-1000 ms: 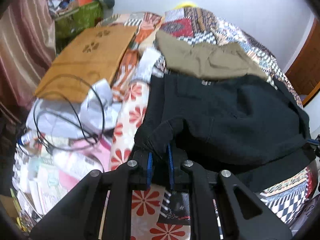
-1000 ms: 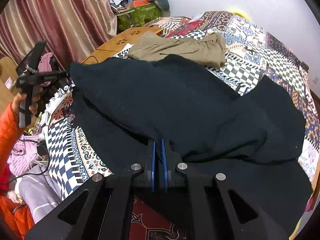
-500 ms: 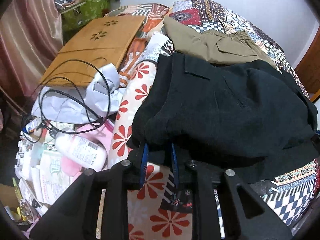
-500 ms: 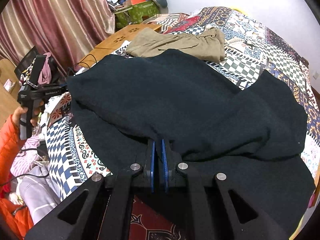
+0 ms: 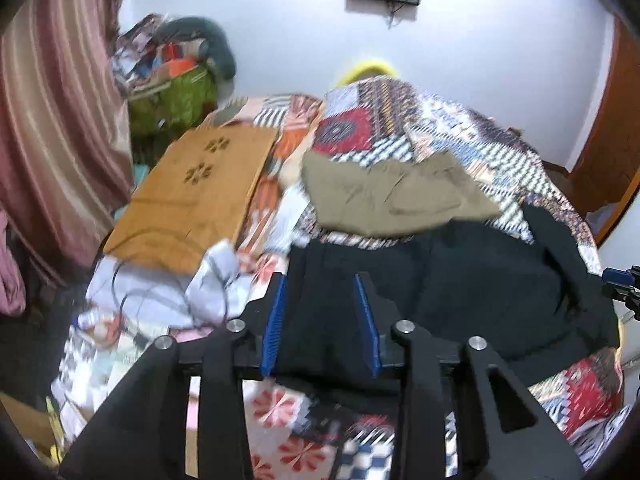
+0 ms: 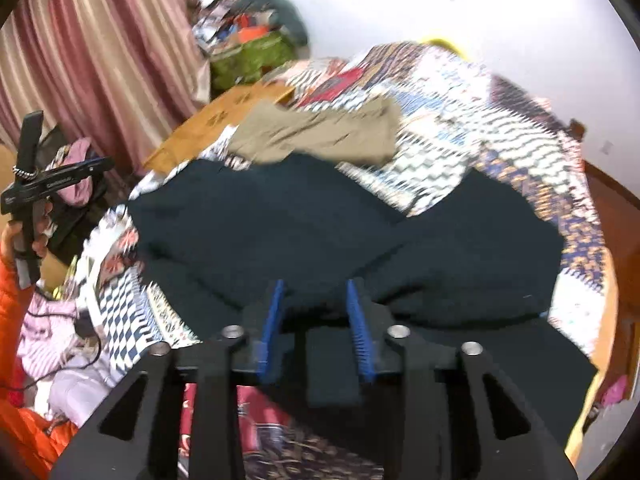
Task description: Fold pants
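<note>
The black pants (image 6: pixel 320 216) lie folded over on the patchwork bed (image 6: pixel 460 112), and the left wrist view shows the same black pants (image 5: pixel 460 280). My left gripper (image 5: pixel 320 308) hovers above their near left edge, jaws opening, blue pads (image 5: pixel 276 320) apart and off the cloth. Above the near edge of the pants, my right gripper (image 6: pixel 314 308) is also opening, with nothing pinched. The black cloth shows through both gaps from below. In the right wrist view a hand in an orange sleeve (image 6: pixel 16 280) holds the left gripper (image 6: pixel 102 165) at far left.
Olive pants (image 5: pixel 396 196) lie folded beyond the black ones. A wooden board (image 5: pixel 192 196) rests at the bed's left side. Cables, papers and bottles (image 5: pixel 160 304) clutter the near left. A striped curtain (image 5: pixel 52 120) hangs at left; a wooden door (image 5: pixel 612 152) is at right.
Both grippers were shut on the black pants' near edge; they have now let go, opened, and lifted up and back. The pants settled flat on the bed.
</note>
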Motion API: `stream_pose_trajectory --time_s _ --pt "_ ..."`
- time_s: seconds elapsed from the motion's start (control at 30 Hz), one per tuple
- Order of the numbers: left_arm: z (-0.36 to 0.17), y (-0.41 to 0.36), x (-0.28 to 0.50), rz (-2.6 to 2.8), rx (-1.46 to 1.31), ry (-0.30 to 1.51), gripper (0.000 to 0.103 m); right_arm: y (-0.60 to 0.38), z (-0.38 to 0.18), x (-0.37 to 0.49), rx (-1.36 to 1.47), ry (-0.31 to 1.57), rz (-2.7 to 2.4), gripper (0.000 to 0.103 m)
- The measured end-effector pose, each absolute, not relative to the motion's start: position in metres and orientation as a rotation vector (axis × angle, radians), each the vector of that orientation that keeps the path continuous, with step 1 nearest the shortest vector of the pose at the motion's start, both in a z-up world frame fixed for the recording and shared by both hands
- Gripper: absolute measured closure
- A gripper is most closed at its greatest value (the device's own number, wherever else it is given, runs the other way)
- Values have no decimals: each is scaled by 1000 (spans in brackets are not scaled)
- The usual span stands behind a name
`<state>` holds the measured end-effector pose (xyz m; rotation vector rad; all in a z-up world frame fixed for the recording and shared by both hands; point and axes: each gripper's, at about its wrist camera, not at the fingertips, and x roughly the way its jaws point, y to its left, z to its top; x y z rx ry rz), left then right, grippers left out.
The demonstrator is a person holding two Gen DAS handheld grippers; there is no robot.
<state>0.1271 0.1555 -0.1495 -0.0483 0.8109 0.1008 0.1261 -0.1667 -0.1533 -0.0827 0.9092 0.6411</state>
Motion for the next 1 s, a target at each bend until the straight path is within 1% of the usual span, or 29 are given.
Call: stream_pose_trajectory --time_s 0.07,0.17,0.33,0.47,0.7,0.77,0.83,0.9,1.0 --pt "-144 142 142 70 -49 800 63 -179 -146 131 -72 883 607 68" --pt "-143 113 167 10 -40 805 63 -195 -139 143 -72 853 545 68" --pt "-155 52 208 -100 -2 822 62 -219 -138 169 -57 841 465 68" --pt "-172 6 236 -175 9 850 58 -235 -146 196 -49 855 416 68" --pt "-214 -56 277 -240 12 926 57 -249 -167 244 -24 902 389 68" --pt "-225 -69 284 -253 25 946 57 -247 -174 258 -19 920 388 66" --pt "-233 -79 289 -254 40 953 57 -243 -182 273 -24 936 396 61" --pt "-241 -86 293 -257 52 961 57 -239 -189 285 -30 942 404 58" --pt "-252 -89 300 -262 42 987 57 -232 -199 306 -38 961 408 58"
